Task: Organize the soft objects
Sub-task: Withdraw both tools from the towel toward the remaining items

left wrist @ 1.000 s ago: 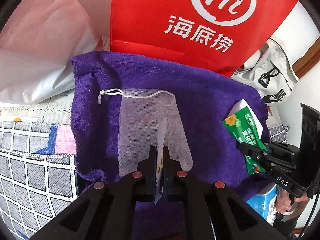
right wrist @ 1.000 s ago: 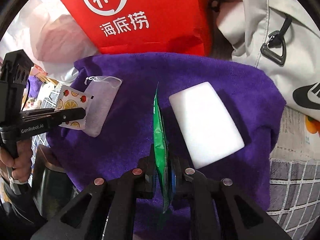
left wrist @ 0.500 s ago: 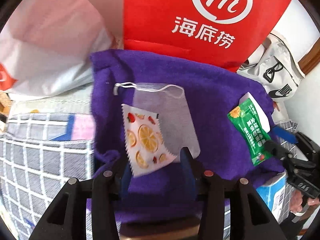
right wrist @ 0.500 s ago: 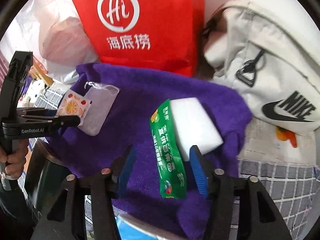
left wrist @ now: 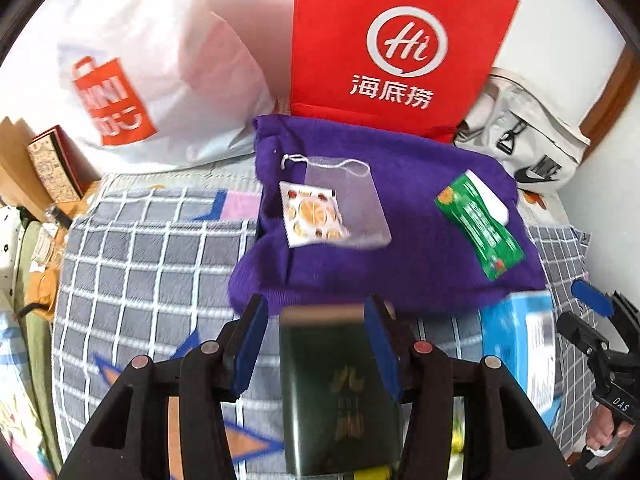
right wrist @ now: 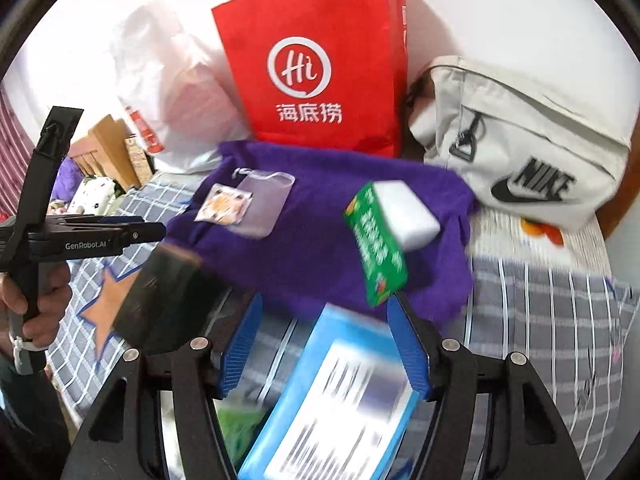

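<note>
A purple towel lies on the checked bed cover, also in the right wrist view. On it, an orange-print sachet rests on a white mesh pouch, and a green packet rests on a white sponge. My left gripper is open and empty, pulled back over a dark green box. My right gripper is open and empty above a blue box. The sachet and green packet also show in the right wrist view.
A red paper bag stands behind the towel, with a white plastic bag to its left and a grey Nike bag to its right. The grey checked bed cover spreads around. The left gripper shows in the right wrist view.
Both grippers opened and let go: the sachet dropped onto the mesh pouch, the green packet onto the sponge. Both grippers then pulled back toward me, off the towel.
</note>
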